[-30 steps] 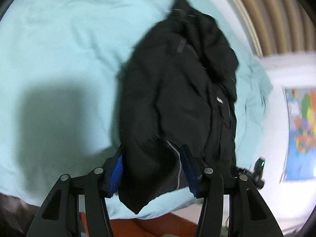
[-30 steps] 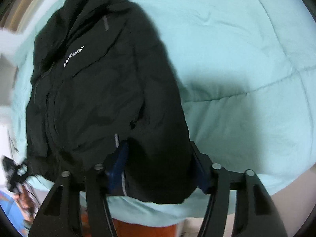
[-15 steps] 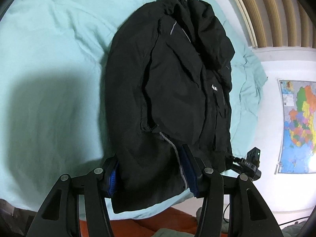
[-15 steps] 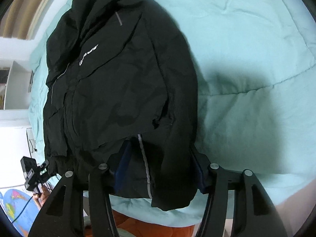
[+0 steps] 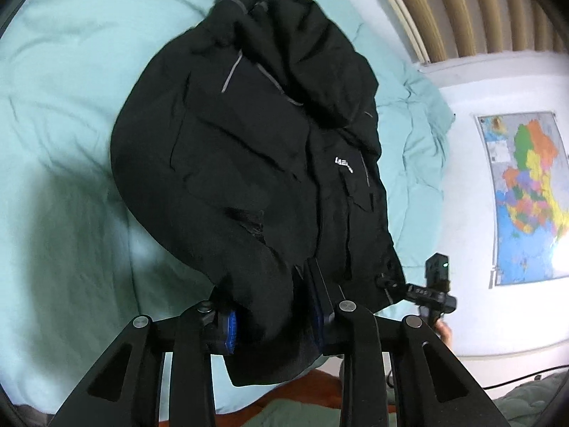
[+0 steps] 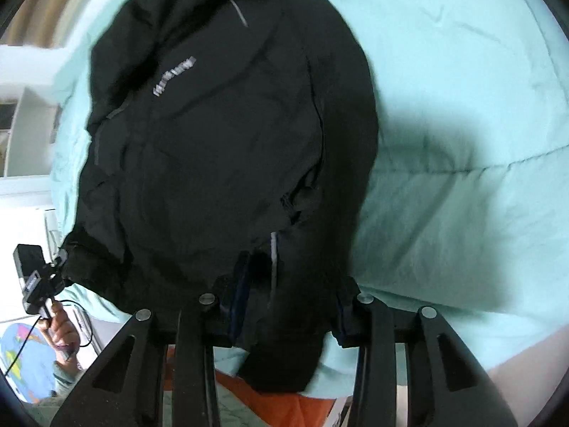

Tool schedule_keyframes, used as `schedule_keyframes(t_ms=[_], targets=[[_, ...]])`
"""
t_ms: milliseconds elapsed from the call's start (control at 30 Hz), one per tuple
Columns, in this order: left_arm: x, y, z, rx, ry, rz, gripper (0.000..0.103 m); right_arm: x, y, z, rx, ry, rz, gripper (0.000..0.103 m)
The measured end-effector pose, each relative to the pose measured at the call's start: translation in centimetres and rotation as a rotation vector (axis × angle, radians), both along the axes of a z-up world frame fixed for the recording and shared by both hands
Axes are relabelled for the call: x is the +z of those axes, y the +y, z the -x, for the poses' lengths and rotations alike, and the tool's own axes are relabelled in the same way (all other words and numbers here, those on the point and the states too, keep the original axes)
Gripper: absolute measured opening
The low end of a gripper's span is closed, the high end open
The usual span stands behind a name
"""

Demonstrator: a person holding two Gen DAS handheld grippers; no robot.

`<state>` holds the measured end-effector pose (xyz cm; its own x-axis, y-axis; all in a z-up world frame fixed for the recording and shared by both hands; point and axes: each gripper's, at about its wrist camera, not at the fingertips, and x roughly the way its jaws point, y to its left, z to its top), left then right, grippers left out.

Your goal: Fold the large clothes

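Observation:
A large black jacket lies front up on a light teal bed cover, hood at the far end. In the left wrist view my left gripper is shut on the jacket's near hem at one corner. In the right wrist view the jacket shows a white chest logo, and my right gripper is shut on the hem at the other corner. The gripped cloth hangs over the bed's near edge and hides the fingertips.
A wood-slat headboard stands at the far end. A wall map hangs on the white wall. An orange sheet shows below the bed's edge. The other gripper appears in each view.
Both grippers have kept hold of the hem and drawn the jacket nearer; it looms larger now. The cloth between the jaws has bunched more.

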<state>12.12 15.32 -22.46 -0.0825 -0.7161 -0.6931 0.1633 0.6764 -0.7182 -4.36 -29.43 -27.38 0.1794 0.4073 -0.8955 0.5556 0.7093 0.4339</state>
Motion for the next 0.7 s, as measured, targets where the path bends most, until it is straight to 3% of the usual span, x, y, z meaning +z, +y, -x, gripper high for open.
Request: schedule_keyframes(t_ms=[133,167,200,400,700], targets=[[-1.3,0.1,0.1,-0.003,0.014,-0.043,0.027,-0.2,0.1,-0.1,-0.024,0.001,0.014,0.038],[-1.1,0.0,0.1,-0.005,-0.007,-0.045,0.022,0.4,0.1,-0.3,-0.015,-0.010,0.026,0.026],[-0.4,-0.1,0.0,-0.007,-0.038,-0.043,0.016,1.2,0.4,-0.7,-0.003,-0.028,0.035,0.022],[4.0,-0.4,-2.7,0.048,-0.138,0.052,0.014,7.2,-1.6,-3.5,-0.038,-0.162,0.062,0.018],[10.0,-2.0,-10.8,0.144,-0.272,0.193,0.014,13.7,-6.0,-12.4,-0.054,-0.330,0.099,0.016]])
